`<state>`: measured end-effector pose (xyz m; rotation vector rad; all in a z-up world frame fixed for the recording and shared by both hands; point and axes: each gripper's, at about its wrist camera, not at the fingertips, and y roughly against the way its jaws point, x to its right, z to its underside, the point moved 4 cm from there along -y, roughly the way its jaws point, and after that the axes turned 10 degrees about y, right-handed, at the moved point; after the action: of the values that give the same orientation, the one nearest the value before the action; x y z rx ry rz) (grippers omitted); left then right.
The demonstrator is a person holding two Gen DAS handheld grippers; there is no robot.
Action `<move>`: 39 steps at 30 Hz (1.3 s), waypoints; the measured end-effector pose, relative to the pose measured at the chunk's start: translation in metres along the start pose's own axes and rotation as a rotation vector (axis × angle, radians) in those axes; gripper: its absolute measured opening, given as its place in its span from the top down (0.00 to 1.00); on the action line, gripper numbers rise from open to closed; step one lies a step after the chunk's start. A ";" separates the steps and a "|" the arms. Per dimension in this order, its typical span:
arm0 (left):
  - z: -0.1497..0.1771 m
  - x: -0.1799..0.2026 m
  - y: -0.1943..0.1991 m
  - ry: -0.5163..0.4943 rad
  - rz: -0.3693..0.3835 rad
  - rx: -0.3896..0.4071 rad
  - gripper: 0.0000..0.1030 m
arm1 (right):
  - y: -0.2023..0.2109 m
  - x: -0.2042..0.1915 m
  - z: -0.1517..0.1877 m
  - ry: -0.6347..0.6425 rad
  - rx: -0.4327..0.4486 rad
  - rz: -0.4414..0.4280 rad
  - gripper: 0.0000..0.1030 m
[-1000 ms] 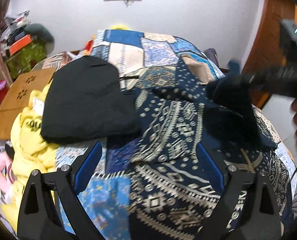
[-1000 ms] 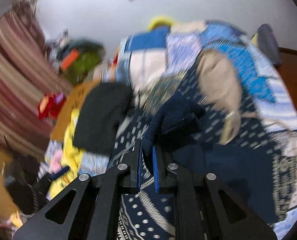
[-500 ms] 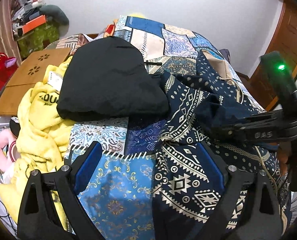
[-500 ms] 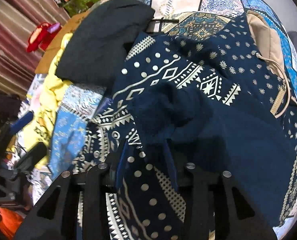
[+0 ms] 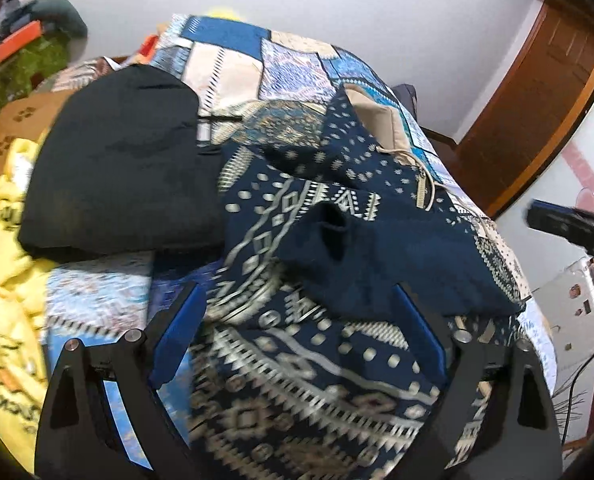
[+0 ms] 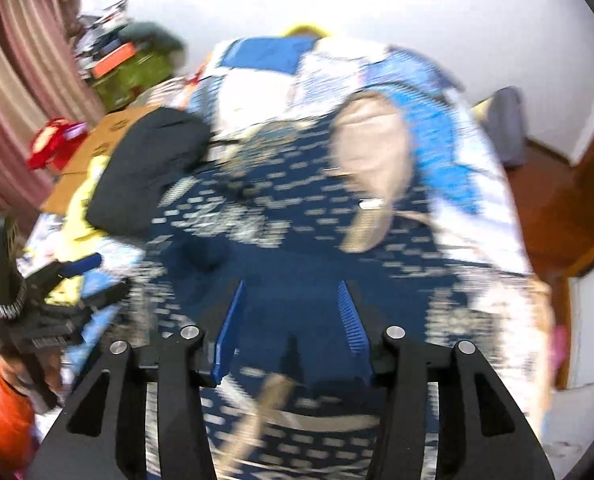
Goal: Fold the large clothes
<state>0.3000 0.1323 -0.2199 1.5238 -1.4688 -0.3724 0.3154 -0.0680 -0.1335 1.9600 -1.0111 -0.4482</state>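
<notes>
Both fingers of the left gripper (image 5: pixel 297 320) are seen spread wide apart, with nothing clamped between them, above the near edge of a navy patterned hoodie (image 5: pixel 297 360). At the far left, a yellow printed garment (image 5: pixel 5 304) is bunched at the bed's edge, and a folded black garment (image 5: pixel 117 176) is laid just beside the hoodie's left side, partly over the yellow one. The hoodie is spread across a blue patchwork bedspread (image 5: pixel 241 56), its plain navy sleeve (image 5: pixel 377 252) folded over the patterned body and its beige-lined hood (image 5: pixel 381 120) turned toward the wall. At the right edge of the left wrist view, the right gripper (image 6: pixel 293 332) is glimpsed, held off the bed. In its own heavily blurred view, its blue-padded fingers (image 6: pixel 229 332) are likewise held apart, empty, over the navy cloth, with the left gripper visible at the left.
</notes>
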 end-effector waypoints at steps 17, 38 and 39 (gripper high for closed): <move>-0.029 0.024 -0.043 0.017 -0.012 0.015 0.91 | 0.001 0.118 0.111 -0.313 -0.099 0.172 0.56; -0.014 -0.040 -0.040 -0.007 -0.248 -0.005 0.57 | -0.062 0.086 0.111 -0.231 -0.201 0.117 0.56; -0.012 -0.043 -0.039 -0.010 -0.259 0.001 0.55 | -0.062 0.086 0.111 -0.230 -0.208 0.115 0.56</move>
<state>0.3229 0.1691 -0.2607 1.7202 -1.2810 -0.5327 0.3274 -0.1766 -0.2409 1.6829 -1.1659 -0.6973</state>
